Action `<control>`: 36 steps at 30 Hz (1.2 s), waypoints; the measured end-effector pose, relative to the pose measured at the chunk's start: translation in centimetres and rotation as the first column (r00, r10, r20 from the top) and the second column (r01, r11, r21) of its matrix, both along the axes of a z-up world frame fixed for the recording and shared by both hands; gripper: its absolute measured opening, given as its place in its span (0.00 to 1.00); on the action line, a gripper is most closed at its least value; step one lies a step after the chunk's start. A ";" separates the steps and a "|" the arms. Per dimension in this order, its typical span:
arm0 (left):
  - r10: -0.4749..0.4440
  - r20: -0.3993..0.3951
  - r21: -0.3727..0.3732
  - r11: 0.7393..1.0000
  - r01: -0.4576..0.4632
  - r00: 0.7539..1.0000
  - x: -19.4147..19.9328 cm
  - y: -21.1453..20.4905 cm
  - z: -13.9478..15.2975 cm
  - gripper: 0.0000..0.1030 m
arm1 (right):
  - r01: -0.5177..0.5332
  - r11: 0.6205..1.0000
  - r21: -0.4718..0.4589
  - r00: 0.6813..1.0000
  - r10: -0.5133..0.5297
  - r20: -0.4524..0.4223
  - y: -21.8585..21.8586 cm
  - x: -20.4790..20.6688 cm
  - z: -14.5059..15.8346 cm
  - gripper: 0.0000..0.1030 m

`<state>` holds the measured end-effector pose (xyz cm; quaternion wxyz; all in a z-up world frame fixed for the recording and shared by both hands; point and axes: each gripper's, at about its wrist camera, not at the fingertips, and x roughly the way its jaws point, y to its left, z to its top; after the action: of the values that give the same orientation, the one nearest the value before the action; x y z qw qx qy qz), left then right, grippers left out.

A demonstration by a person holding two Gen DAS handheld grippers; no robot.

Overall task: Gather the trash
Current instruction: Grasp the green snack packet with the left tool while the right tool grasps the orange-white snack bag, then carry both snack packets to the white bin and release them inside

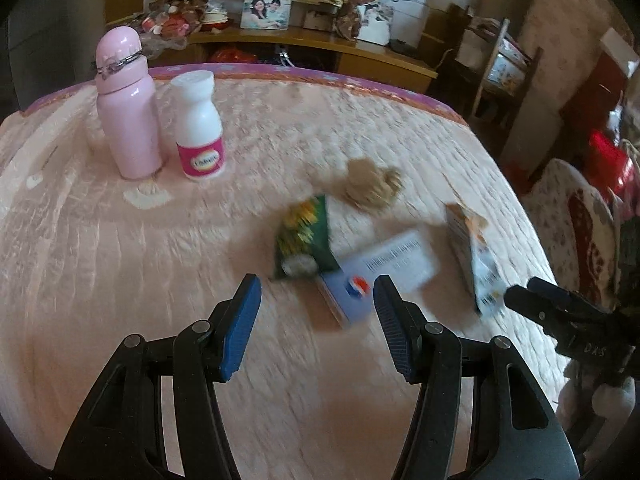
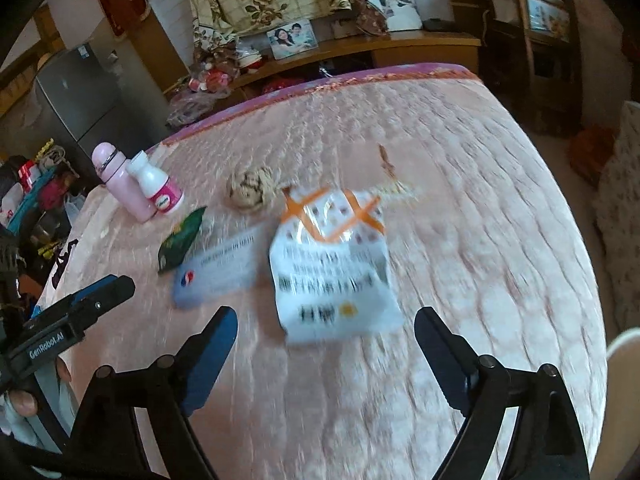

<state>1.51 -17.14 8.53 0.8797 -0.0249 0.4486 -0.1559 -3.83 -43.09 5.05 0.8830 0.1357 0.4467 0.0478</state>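
Observation:
Several pieces of litter lie blurred on the pink quilted tablecloth: a green snack wrapper, a crumpled brown paper ball, a flat blue-and-white pack and a white-and-orange bag. My left gripper hovers open just short of the blue-and-white pack, nothing between its pads. My right gripper stands wide open, with the near edge of the white-and-orange bag just ahead of its tips and not touched.
A pink flask and a white bottle with a pink label stand upright at the table's far left. A small brown scrap lies beyond the bag. A wooden shelf runs behind the table.

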 end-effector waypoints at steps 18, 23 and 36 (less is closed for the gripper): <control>0.033 -0.116 -0.010 0.999 -0.035 0.993 6.5 -0.6 -4.9 0.34 | -0.014 0.999 -0.049 1.000 0.013 -0.019 0.5 5.7 -3.4 0.65; 0.035 -0.081 -0.036 0.999 -0.038 0.996 4.5 0.2 -3.2 0.27 | -0.026 0.997 -0.069 1.000 0.027 0.007 0.6 3.6 -2.3 0.61; -0.055 0.027 0.003 0.998 0.055 0.998 -4.8 -2.8 0.5 0.27 | -0.033 0.989 -0.146 0.999 0.036 0.022 0.8 -5.2 0.5 0.61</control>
<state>-3.32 -19.97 9.02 0.8810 -0.0093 0.4375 -0.1798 -9.06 -42.25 5.54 0.8951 0.0626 0.4403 0.0321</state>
